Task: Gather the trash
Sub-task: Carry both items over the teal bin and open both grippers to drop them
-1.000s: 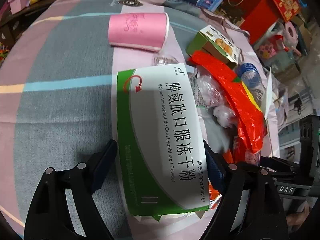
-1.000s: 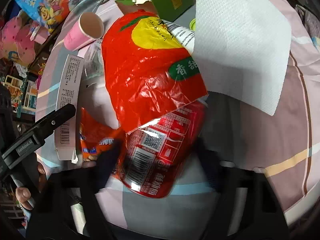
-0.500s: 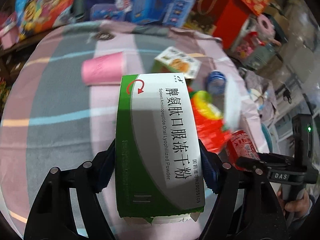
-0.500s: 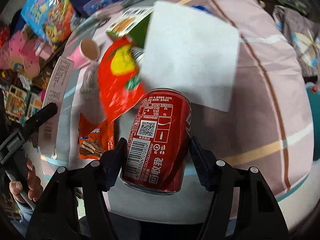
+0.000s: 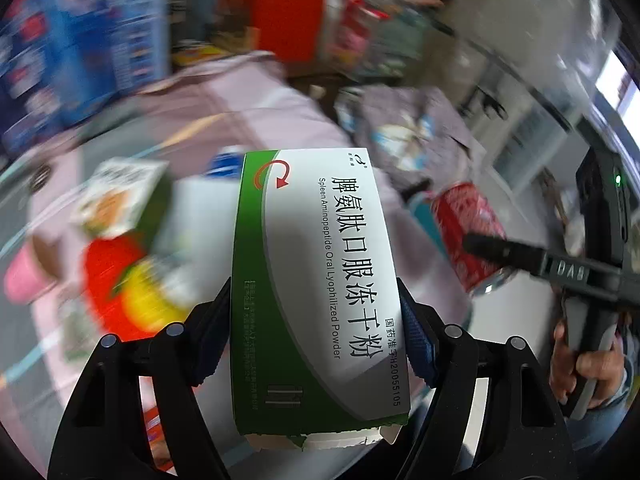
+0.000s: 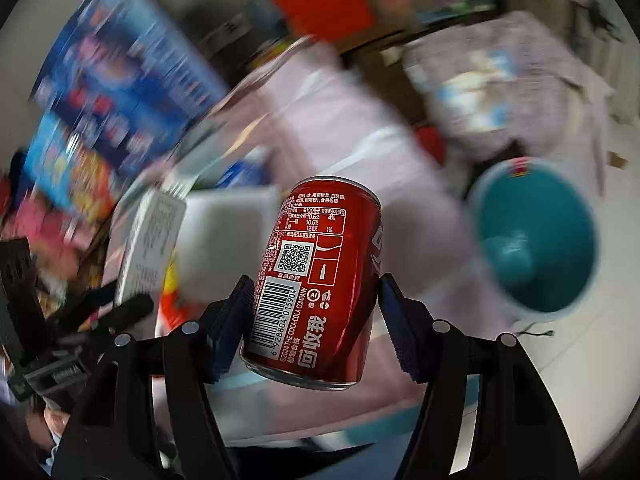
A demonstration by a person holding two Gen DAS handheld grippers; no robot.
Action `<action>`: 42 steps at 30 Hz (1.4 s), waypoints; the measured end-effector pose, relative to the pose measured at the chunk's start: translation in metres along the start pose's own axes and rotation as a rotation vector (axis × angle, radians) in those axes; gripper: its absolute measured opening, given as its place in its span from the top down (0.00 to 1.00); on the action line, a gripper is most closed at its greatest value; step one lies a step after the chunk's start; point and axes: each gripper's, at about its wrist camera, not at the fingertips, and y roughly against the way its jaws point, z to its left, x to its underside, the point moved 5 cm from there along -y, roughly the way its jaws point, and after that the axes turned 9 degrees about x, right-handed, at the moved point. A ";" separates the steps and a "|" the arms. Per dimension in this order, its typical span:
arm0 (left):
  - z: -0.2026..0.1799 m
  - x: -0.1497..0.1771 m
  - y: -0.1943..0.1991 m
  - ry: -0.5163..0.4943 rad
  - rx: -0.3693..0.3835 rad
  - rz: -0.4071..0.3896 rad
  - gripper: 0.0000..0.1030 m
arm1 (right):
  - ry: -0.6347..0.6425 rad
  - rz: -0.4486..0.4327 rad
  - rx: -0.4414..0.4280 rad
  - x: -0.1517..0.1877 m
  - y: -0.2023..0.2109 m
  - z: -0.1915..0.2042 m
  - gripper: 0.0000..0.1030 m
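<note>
The left gripper [image 5: 316, 344] clamps a green-and-white medicine box [image 5: 316, 280] by its long sides, the box lying lengthwise between the pads with its torn flap at the near end, lifted clear of the bed. The right gripper [image 6: 316, 320] grips a red cola can [image 6: 316, 284] across its body, tilted slightly, barcode facing the camera, also held in the air. In the left wrist view the can [image 5: 468, 236] and the right gripper's finger show at the right, with a hand [image 5: 584, 364] on the handle. Below, blurred on the pink striped bedsheet [image 5: 256, 96], lie a red-and-yellow wrapper [image 5: 120, 288], a pink paper cup [image 5: 24, 276] and a small green carton [image 5: 120, 200]. Farther right in the right wrist view, a teal bin [image 6: 536, 240] stands open on the floor beside the bed.
</note>
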 end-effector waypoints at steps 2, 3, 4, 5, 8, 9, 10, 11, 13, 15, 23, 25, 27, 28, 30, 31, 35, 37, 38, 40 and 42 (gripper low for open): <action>-0.030 -0.016 -0.030 -0.046 0.031 0.039 0.28 | -0.059 -0.028 0.038 -0.011 0.007 -0.040 0.41; -0.046 -0.025 -0.048 -0.075 0.042 0.062 0.28 | -0.086 -0.040 0.059 -0.017 0.009 -0.061 0.41; -0.058 -0.030 -0.063 -0.095 0.053 0.083 0.28 | -0.115 -0.050 0.082 -0.022 0.011 -0.082 0.41; -0.071 -0.033 -0.078 -0.110 0.066 0.104 0.28 | -0.148 -0.056 0.102 -0.025 0.011 -0.107 0.41; -0.105 -0.043 -0.123 -0.148 0.101 0.172 0.28 | -0.225 -0.056 0.142 -0.029 0.006 -0.156 0.41; -0.118 -0.046 -0.141 -0.164 0.112 0.199 0.28 | -0.251 -0.049 0.152 -0.028 0.002 -0.171 0.41; -0.126 -0.048 -0.153 -0.179 0.119 0.218 0.28 | -0.274 -0.040 0.157 -0.028 -0.003 -0.185 0.41; -0.136 -0.050 -0.166 -0.198 0.123 0.235 0.28 | -0.291 -0.032 0.159 -0.027 -0.008 -0.194 0.41; -0.155 -0.052 -0.195 -0.238 0.129 0.282 0.28 | -0.322 -0.017 0.163 -0.026 -0.016 -0.211 0.41; -0.167 -0.052 -0.217 -0.252 0.138 0.319 0.28 | -0.356 -0.004 0.162 -0.025 -0.026 -0.228 0.41; -0.187 -0.045 -0.272 -0.259 0.129 0.401 0.28 | -0.382 0.060 0.166 -0.019 -0.055 -0.249 0.40; -0.183 -0.042 -0.275 -0.254 0.119 0.410 0.28 | -0.382 0.068 0.161 -0.017 -0.059 -0.250 0.40; -0.178 -0.040 -0.274 -0.237 0.117 0.417 0.27 | -0.382 0.074 0.156 -0.017 -0.064 -0.249 0.40; -0.176 -0.040 -0.273 -0.233 0.115 0.417 0.26 | -0.382 0.077 0.155 -0.017 -0.065 -0.249 0.40; -0.170 -0.040 -0.270 -0.225 0.107 0.412 0.21 | -0.382 0.085 0.154 -0.016 -0.070 -0.248 0.40; -0.167 -0.040 -0.267 -0.219 0.103 0.407 0.20 | -0.381 0.091 0.152 -0.016 -0.072 -0.247 0.40; -0.155 -0.042 -0.255 -0.184 0.107 0.380 0.10 | -0.371 0.108 0.167 -0.013 -0.080 -0.242 0.40; -0.149 -0.044 -0.247 -0.168 0.107 0.358 0.10 | -0.367 0.120 0.178 -0.012 -0.084 -0.240 0.40; -0.147 -0.043 -0.245 -0.164 0.109 0.355 0.10 | -0.366 0.127 0.184 -0.012 -0.086 -0.239 0.39; -0.145 -0.042 -0.240 -0.157 0.119 0.353 0.10 | -0.364 0.135 0.192 -0.012 -0.087 -0.236 0.32; -0.142 -0.040 -0.237 -0.152 0.122 0.355 0.09 | -0.356 0.136 0.203 -0.012 -0.087 -0.232 0.29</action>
